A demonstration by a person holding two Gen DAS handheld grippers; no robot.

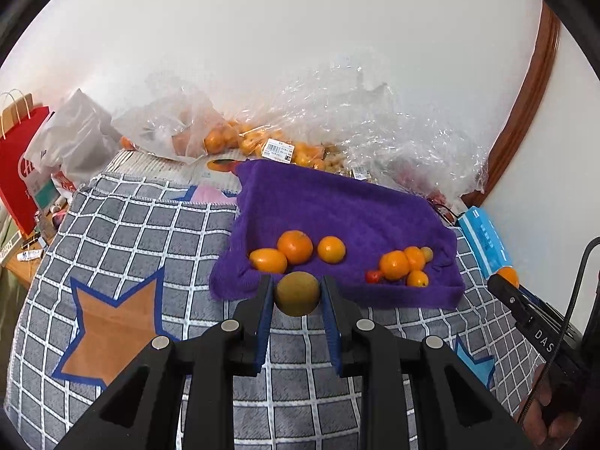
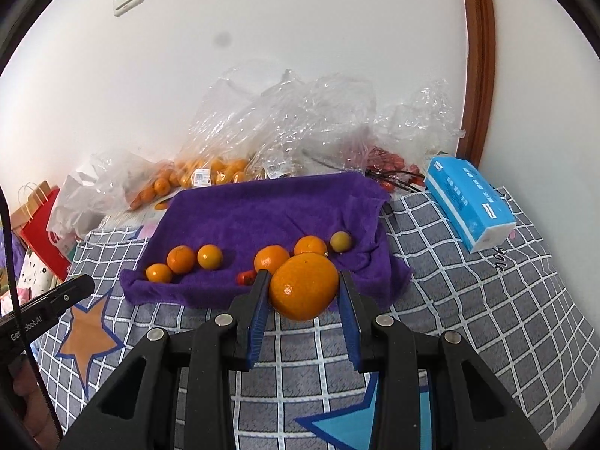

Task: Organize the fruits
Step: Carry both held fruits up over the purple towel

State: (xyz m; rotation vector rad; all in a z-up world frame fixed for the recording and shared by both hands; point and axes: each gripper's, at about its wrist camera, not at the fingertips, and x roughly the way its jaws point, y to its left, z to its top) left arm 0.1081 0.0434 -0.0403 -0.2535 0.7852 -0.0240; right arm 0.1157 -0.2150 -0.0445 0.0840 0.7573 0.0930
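A purple towel [image 1: 337,202] [image 2: 262,210] lies on the checked cloth, with several oranges on it in two clusters, left [image 1: 295,246] [image 2: 181,258] and right [image 1: 393,264] [image 2: 270,258]. A small red fruit [image 1: 373,276] [image 2: 245,276] and a small green-brown fruit [image 2: 340,241] lie with the right cluster. My left gripper [image 1: 297,292] is shut on a green-brown round fruit [image 1: 297,293] just above the towel's near edge. My right gripper [image 2: 303,287] is shut on a large orange [image 2: 303,287] over the towel's near right edge.
Clear plastic bags [image 1: 232,127] [image 2: 285,120] with more oranges and red fruit lie behind the towel against the wall. A blue tissue pack [image 2: 468,202] [image 1: 483,240] lies right of the towel. A red paper bag [image 1: 18,172] stands at far left. The checked cloth [image 1: 123,247] has star patches.
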